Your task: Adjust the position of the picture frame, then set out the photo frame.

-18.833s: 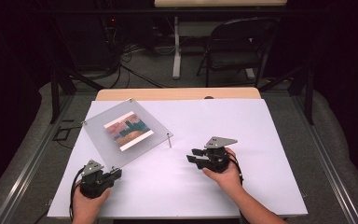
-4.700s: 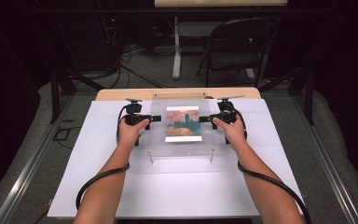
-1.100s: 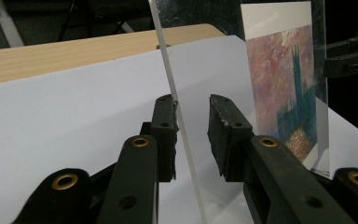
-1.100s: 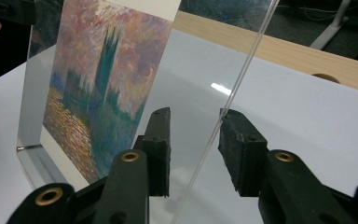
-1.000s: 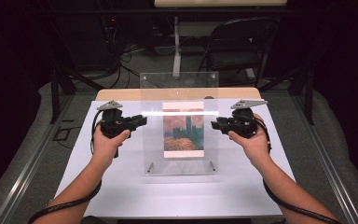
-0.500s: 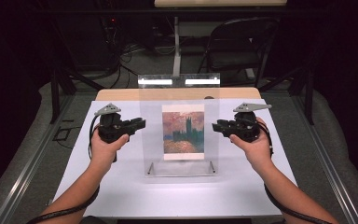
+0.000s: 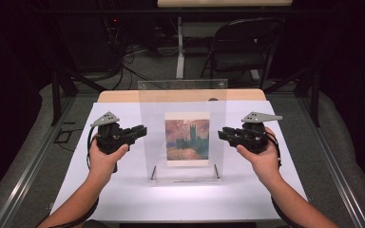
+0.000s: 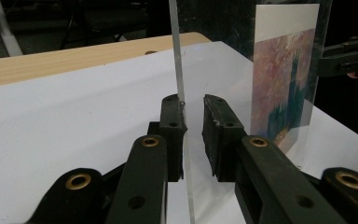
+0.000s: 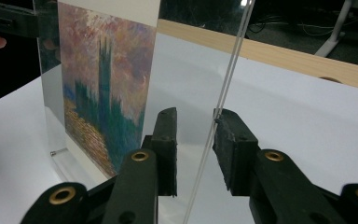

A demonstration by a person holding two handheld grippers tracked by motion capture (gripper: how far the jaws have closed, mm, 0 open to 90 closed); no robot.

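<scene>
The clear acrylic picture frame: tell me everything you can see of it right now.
The clear acrylic picture frame stands upright on the white tabletop, two transparent sheets pinned by small metal studs at the corners, sandwiching a print of towers under a reddish sky. Each side edge sits between open jaws: the left gripper and the right gripper, which have just been closing. One left pad touches the edge.

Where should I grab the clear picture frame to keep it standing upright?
Grip the clear picture frame by its two bare upright side edges, one gripper from each side, fingers straddling the thin pane level. The painting print fills the middle, and the pane stands on edge on the table.
</scene>
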